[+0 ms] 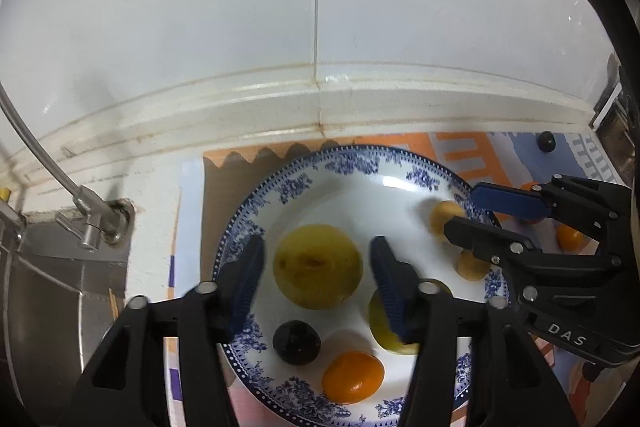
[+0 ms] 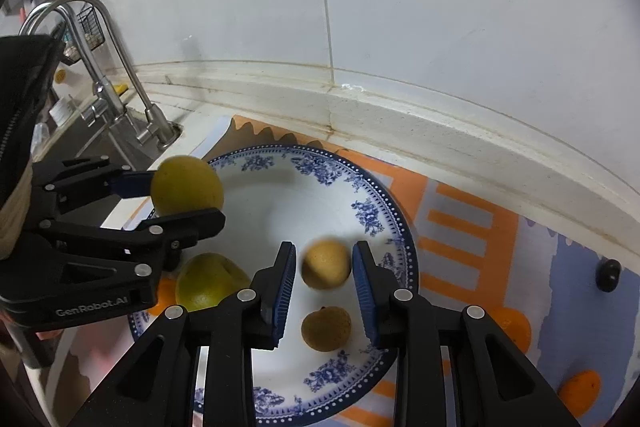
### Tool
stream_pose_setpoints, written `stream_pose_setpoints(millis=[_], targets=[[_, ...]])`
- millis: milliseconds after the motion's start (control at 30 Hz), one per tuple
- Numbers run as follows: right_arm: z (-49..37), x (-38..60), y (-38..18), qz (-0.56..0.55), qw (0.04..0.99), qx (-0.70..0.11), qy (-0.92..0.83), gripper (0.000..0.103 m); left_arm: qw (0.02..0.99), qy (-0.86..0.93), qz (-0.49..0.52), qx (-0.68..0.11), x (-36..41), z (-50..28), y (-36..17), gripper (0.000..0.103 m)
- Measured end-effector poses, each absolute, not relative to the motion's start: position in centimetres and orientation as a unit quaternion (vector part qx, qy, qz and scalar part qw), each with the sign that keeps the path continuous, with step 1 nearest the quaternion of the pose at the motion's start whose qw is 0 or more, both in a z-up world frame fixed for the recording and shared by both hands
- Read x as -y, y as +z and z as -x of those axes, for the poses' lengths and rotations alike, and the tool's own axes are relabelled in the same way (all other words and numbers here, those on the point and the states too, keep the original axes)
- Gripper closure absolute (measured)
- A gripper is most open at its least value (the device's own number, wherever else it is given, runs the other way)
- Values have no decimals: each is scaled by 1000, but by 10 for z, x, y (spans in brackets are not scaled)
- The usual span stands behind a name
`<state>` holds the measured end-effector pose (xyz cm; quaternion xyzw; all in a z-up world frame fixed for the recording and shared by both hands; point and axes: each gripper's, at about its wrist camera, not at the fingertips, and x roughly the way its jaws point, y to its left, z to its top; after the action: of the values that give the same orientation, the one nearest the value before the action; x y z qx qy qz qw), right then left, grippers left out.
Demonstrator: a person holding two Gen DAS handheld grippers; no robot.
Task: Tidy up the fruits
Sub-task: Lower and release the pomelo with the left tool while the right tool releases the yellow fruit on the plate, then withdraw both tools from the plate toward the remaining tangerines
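Observation:
A blue-and-white plate [image 1: 332, 171] [image 2: 376, 211] sits on a patterned mat. My left gripper [image 1: 318, 275] [image 2: 180, 193] is above the plate with a large yellow-green fruit [image 1: 318, 267] [image 2: 187, 185] between its fingers; the jaws look spread and I cannot tell whether they grip it. On the plate lie a second yellow-green fruit [image 1: 384, 323] [image 2: 208, 281], a dark plum [image 1: 296, 342] and an orange kumquat [image 1: 353, 377]. My right gripper [image 2: 324, 267] [image 1: 464, 211] is open around a small tan fruit [image 2: 326, 264] [image 1: 446, 217]; another tan fruit [image 2: 326, 327] [image 1: 472, 265] lies below.
Kumquats [image 2: 514, 327] [image 2: 580, 391] [image 1: 570, 237] and a dark plum [image 2: 607, 275] [image 1: 546, 141] lie on the mat right of the plate. A sink with a steel tap [image 2: 116, 67] [image 1: 90, 217] is to the left. A tiled wall runs behind.

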<state>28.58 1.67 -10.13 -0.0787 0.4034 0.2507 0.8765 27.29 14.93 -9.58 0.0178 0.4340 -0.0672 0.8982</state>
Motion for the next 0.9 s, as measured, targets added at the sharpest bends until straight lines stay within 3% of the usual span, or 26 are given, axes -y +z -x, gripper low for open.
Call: stream_pose_setpoints(millis=[400, 500, 633, 733, 900], targets=[[-241, 10, -70, 82, 906, -350, 223, 66, 921, -46, -47, -383, -128, -224, -58, 38], [-227, 20, -61, 75, 911, -340, 221, 58, 931, -44, -52, -358, -117, -205, -45, 34], [-204, 38, -49, 69, 920, -321, 214, 57, 944, -41, -57, -323, -100, -181, -30, 30], [-189, 54, -40, 57, 927, -308, 205, 48, 950, -41, -61, -304, -88, -165, -22, 28], [-164, 81, -31, 56, 938, -290, 180, 45, 960, -40, -63, -271, -68, -140, -10, 22]])
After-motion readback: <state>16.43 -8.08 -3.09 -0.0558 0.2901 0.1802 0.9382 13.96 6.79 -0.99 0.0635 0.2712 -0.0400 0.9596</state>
